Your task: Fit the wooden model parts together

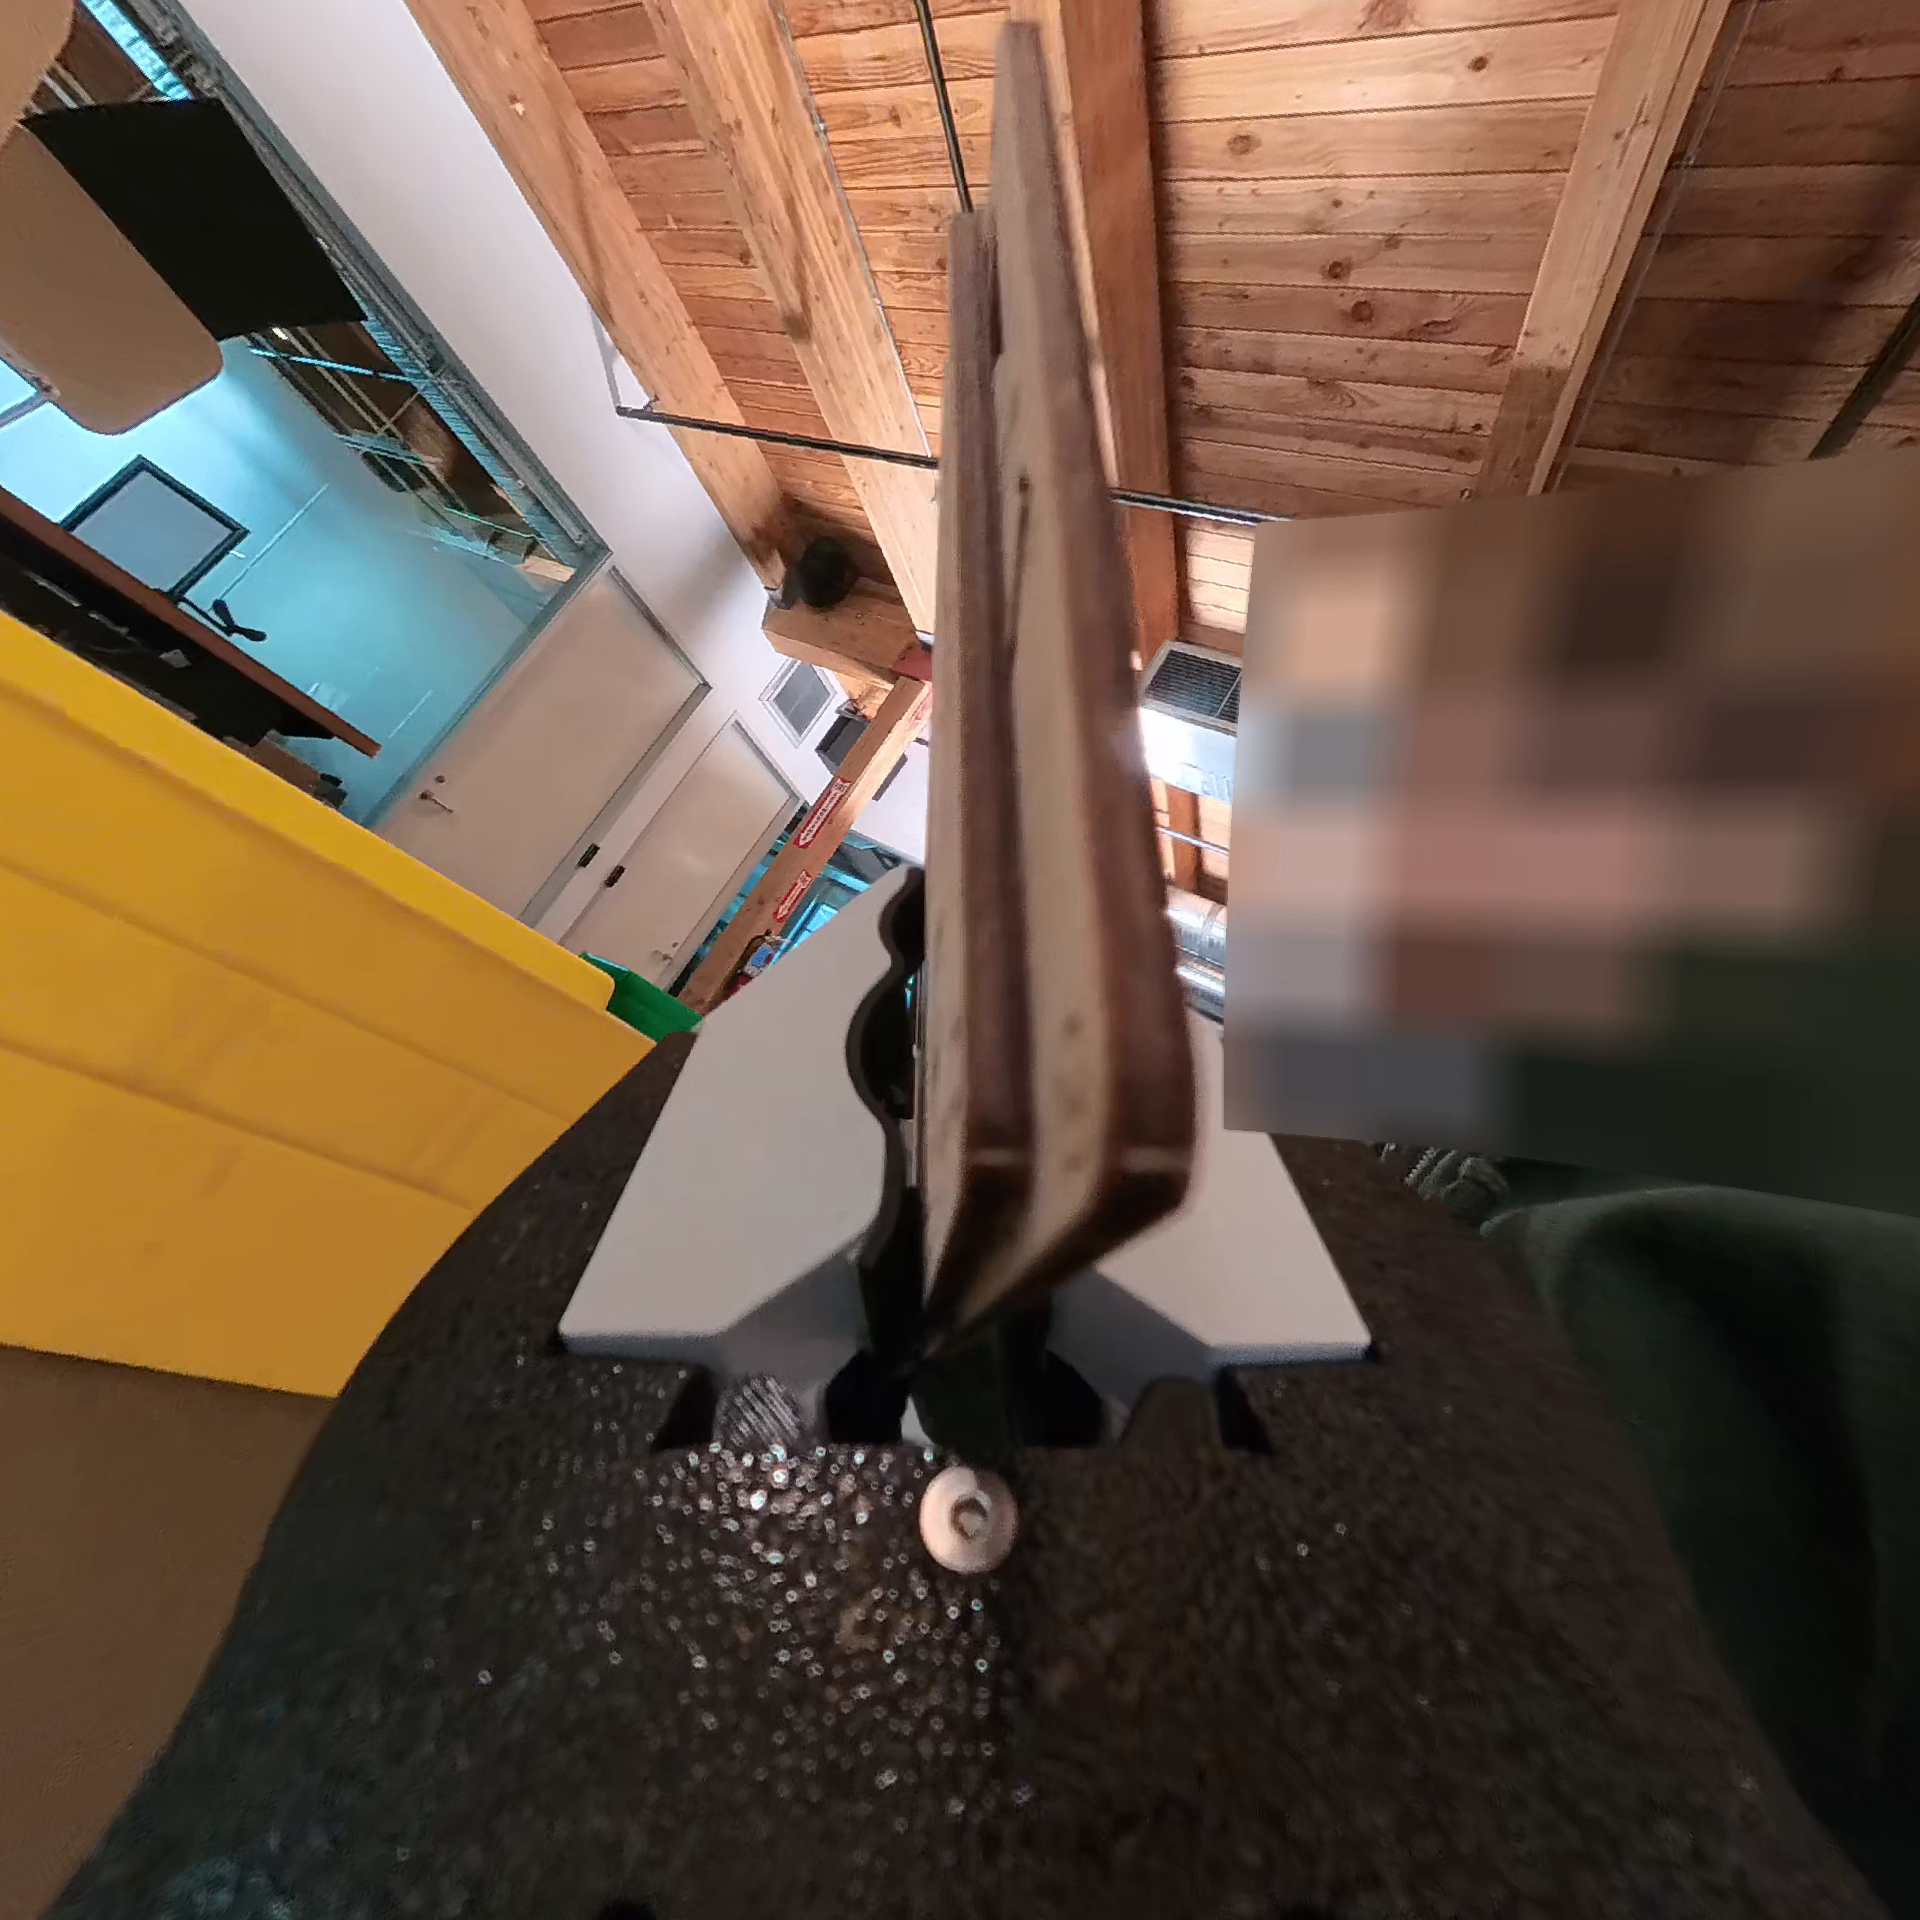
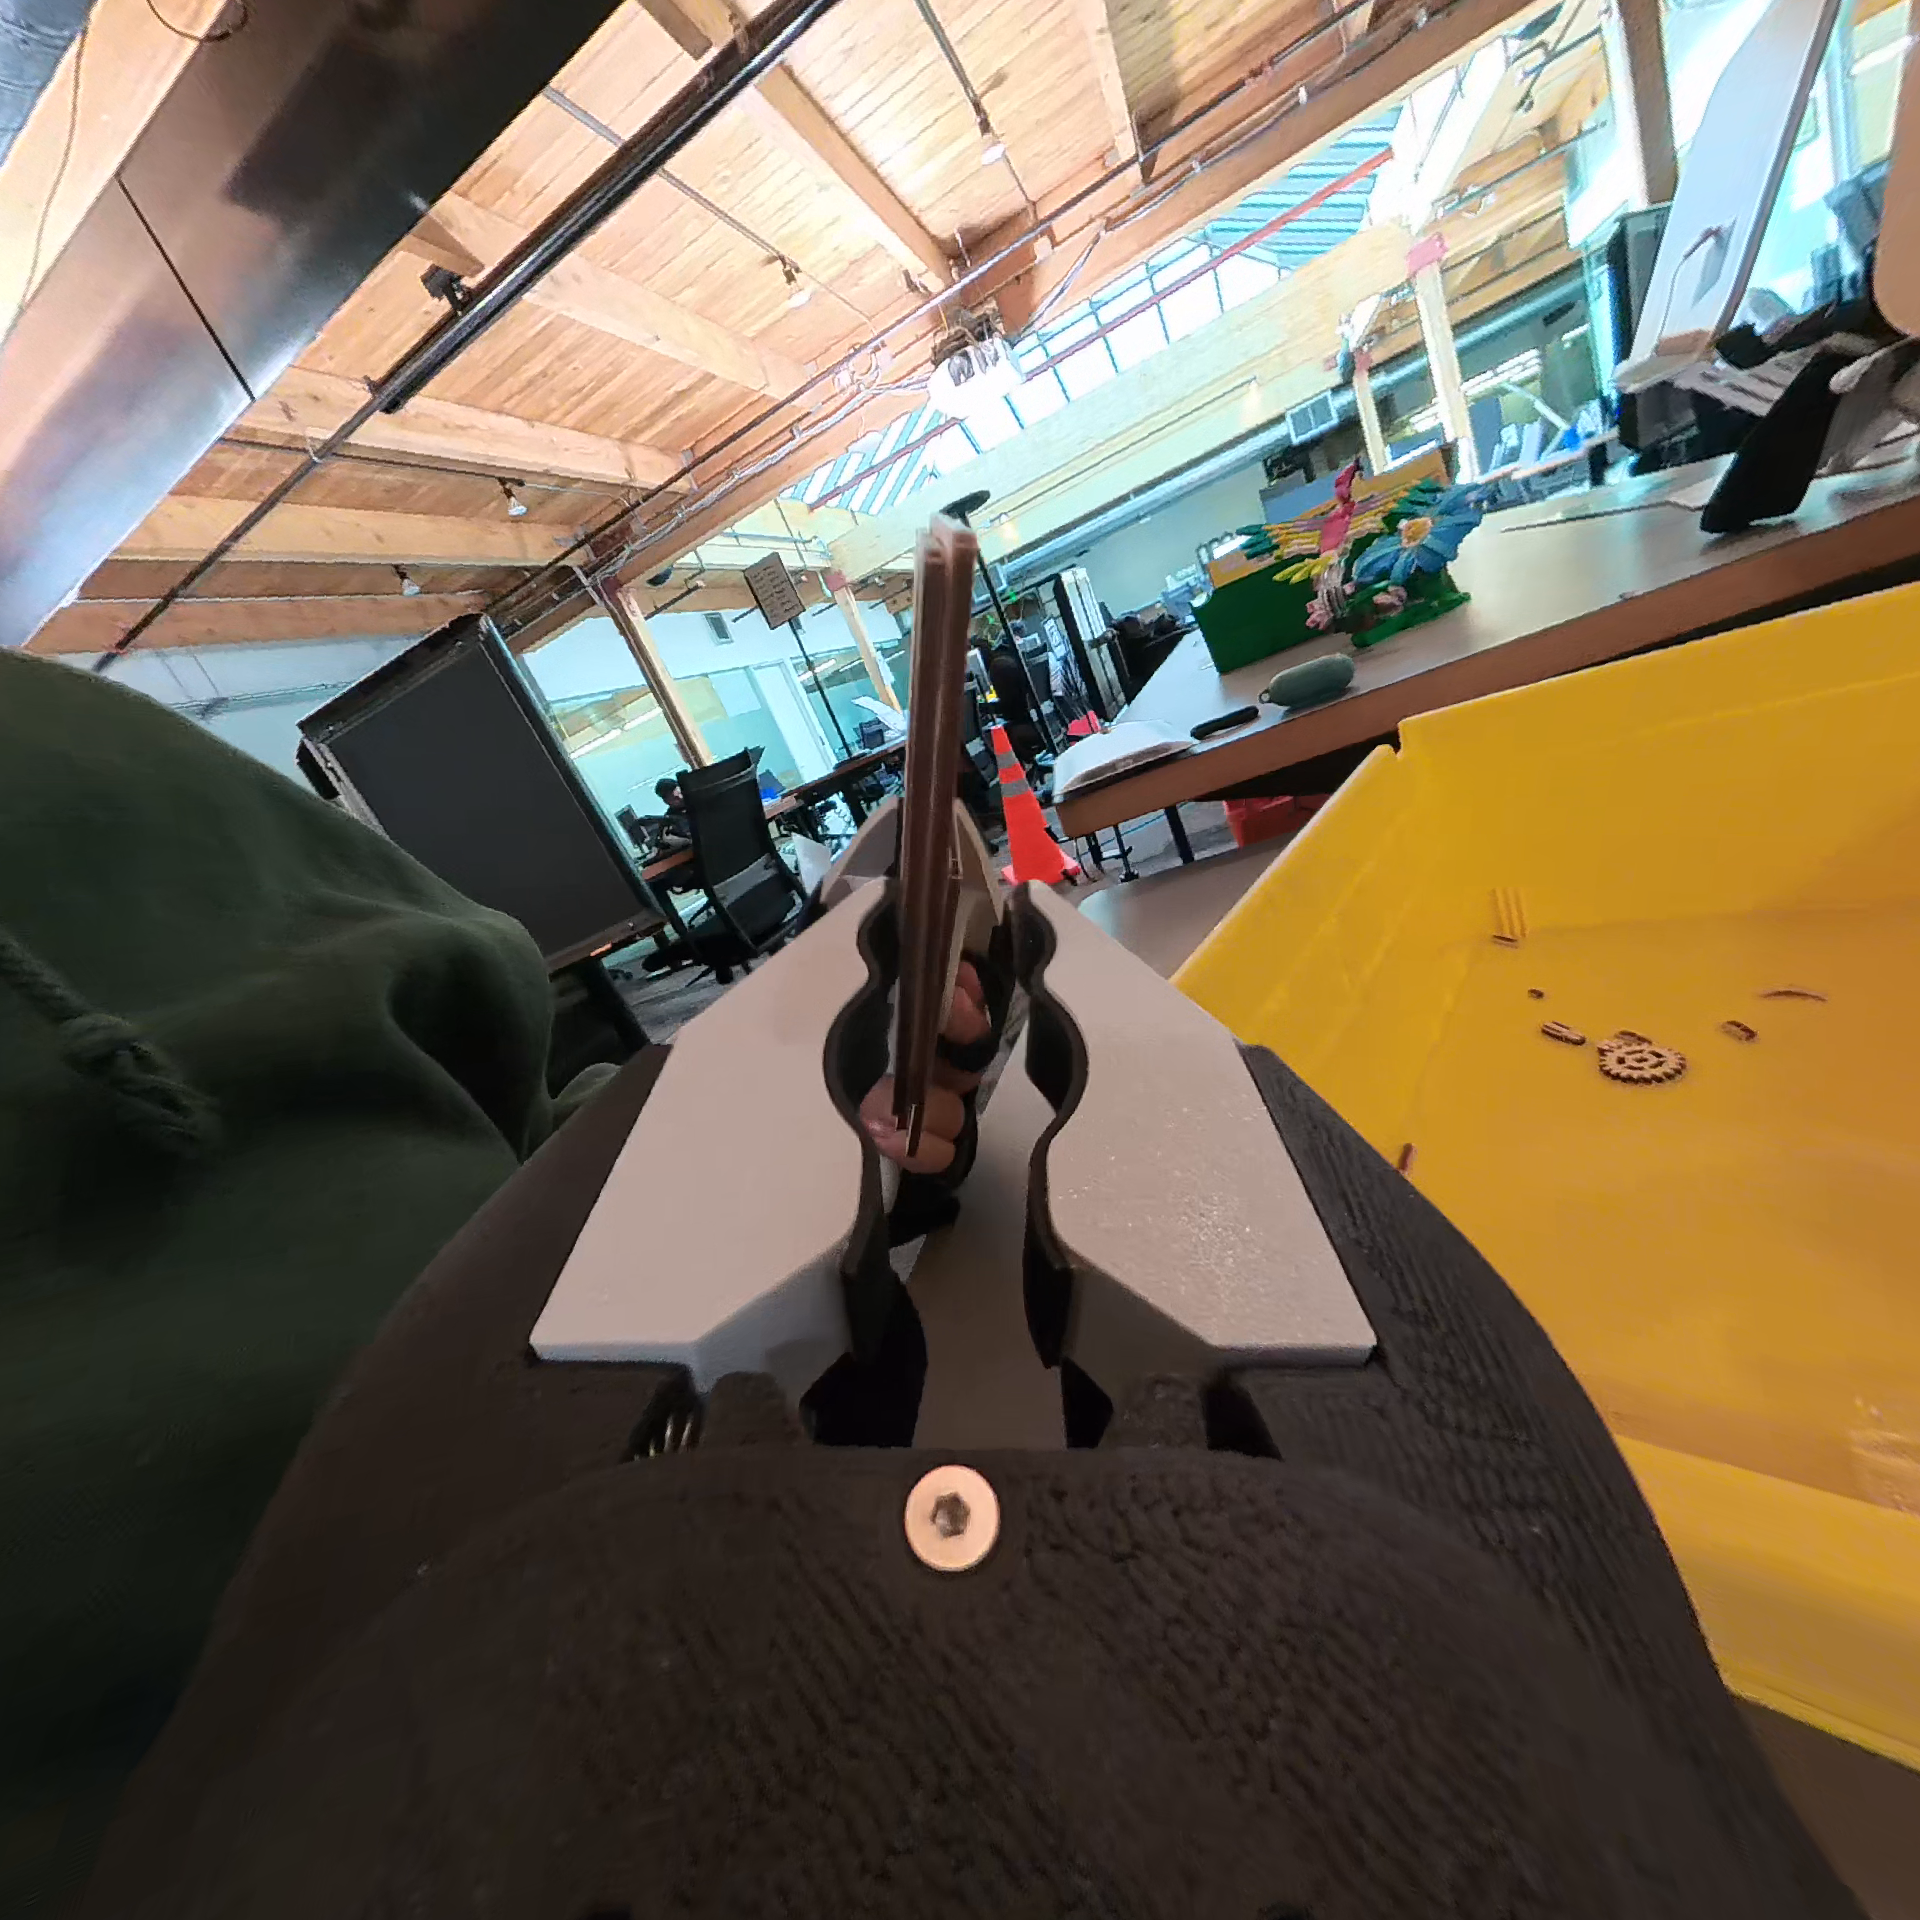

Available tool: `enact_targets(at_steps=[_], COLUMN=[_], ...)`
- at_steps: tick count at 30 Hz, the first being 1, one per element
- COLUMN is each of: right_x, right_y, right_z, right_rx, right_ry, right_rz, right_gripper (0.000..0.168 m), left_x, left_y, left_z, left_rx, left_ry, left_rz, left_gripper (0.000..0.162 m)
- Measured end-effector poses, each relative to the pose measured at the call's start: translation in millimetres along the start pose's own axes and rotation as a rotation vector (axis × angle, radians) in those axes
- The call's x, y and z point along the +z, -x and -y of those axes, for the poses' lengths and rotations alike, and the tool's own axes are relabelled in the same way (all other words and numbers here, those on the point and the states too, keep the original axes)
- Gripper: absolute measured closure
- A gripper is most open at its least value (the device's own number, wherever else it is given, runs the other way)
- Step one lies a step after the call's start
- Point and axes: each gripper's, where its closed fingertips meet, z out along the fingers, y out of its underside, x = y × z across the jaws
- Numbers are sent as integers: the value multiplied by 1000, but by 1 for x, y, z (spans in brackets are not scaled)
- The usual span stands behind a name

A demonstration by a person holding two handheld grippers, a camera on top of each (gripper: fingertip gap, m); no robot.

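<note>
Right wrist view alone shows wooden gear [image 2: 1640, 1061] in yellow bin [image 2: 1714, 790].

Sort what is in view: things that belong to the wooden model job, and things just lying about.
Job:
- wooden panels, clamped edge-on in the left gripper
- right gripper, open around those panels
- small wooden gear and loose bits in the yellow bin

Lying about:
- orange cone
- colourful bird model on the far table
- office chair
</note>
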Motion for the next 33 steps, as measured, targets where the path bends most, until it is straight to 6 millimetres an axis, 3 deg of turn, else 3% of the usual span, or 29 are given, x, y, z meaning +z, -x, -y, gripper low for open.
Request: enact_targets(at_steps=[1,3,9,14,19,25,33], right_x=[0,0,-2,-3,-8,-25,-36], right_y=[0,0,-8,-11,-27,-53,-65], right_z=[-2,-4,-4,10,26,47,47], right_rx=[3,0,75,100,131,214,232], right_ry=[9,25,5,-65,-156,-291,-341], right_rz=[2,5,-1,4,-43,-117,-201], right_gripper=[153,163,165,165,165,166,166], left_x=[0,-1,2,20,45,76,73], left_y=[1,4,10,10,34,61,83], left_z=[0,0,-1,8,17,14,4], left_rx=[4,-1,-2,20,-82,-144,-241], left_ry=[3,5,10,58,101,169,161], left_rz=[10,26,69,83,122,156,219], left_gripper=[152,152,150,152,151,151,149])
